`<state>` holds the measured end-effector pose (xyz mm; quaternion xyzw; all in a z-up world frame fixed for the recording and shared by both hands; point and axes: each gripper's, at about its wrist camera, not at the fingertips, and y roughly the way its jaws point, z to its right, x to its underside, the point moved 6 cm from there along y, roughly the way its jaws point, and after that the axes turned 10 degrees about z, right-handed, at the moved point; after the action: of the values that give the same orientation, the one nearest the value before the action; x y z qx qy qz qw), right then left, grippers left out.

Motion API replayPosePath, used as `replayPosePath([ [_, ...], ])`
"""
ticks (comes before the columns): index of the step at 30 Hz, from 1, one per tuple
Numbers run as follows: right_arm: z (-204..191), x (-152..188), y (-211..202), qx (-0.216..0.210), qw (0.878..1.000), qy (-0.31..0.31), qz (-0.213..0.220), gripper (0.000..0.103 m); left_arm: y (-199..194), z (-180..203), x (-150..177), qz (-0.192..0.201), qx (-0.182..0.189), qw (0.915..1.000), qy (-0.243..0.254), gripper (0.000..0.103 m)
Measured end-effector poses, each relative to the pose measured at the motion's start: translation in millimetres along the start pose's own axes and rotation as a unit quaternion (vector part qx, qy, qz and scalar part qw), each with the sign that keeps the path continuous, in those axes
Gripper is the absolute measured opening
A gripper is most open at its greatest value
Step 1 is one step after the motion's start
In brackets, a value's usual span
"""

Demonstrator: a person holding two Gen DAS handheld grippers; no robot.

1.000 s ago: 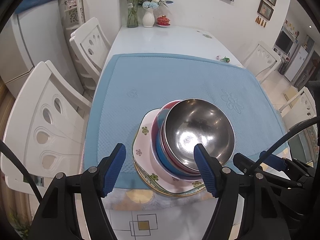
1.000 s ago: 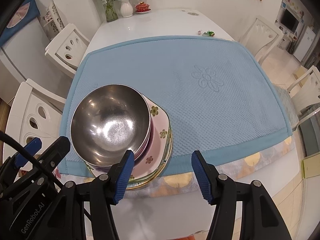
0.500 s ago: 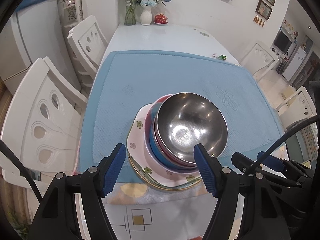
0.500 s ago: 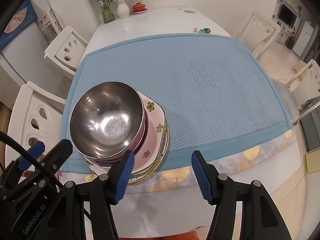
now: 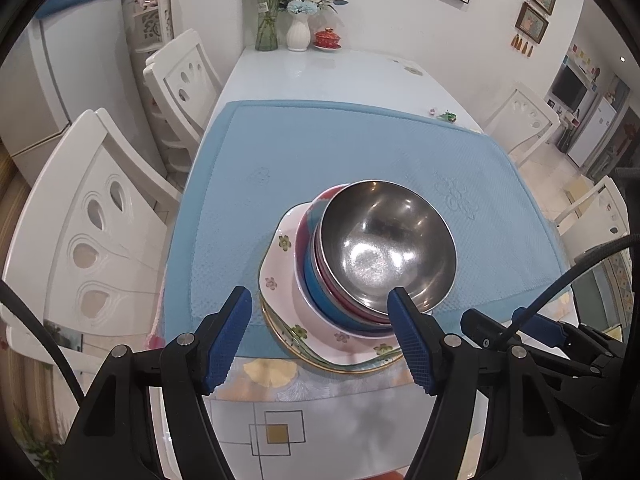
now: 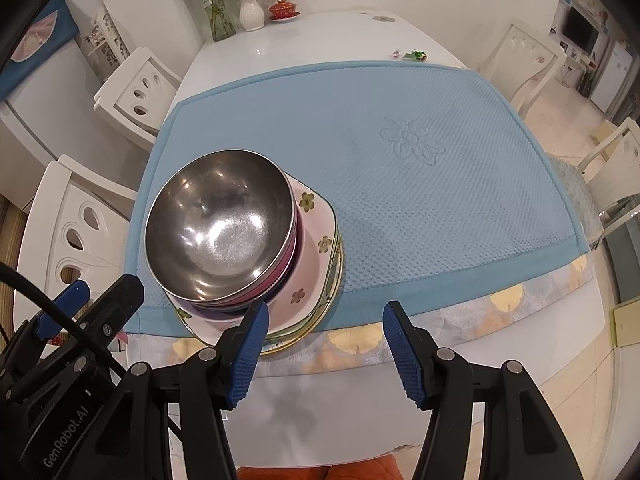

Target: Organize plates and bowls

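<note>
A steel bowl (image 5: 386,242) (image 6: 220,224) tops a stack of coloured bowls (image 5: 316,280) on pink flowered plates (image 5: 288,296) (image 6: 316,240), at the near edge of the blue mat (image 5: 320,148) (image 6: 400,160). My left gripper (image 5: 320,312) is open and empty, above and in front of the stack. My right gripper (image 6: 324,324) is open and empty, just right of the stack near the table's front edge. Each gripper shows at the edge of the other's view.
White chairs (image 5: 92,220) (image 6: 136,88) stand along the left side and others on the right (image 6: 520,60). Vases (image 5: 298,32) and a red lidded cup (image 5: 328,38) sit at the table's far end. A small green item (image 6: 416,55) lies past the mat.
Both grippers have drawn back toward me and risen a little; the stack looks smaller and farther. Both stay open and the dishes have not moved.
</note>
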<state>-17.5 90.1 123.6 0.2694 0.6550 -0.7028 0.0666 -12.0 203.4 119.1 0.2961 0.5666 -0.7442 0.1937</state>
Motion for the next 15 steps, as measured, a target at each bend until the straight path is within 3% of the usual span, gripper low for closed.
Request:
replayPosePath([
  [15,-3.3,0.5,-5.5,0.005,0.999,-0.032,0.005,0.057,-4.1,-0.1,-4.8,0.015,-0.014,0.9998,0.000,0.069],
])
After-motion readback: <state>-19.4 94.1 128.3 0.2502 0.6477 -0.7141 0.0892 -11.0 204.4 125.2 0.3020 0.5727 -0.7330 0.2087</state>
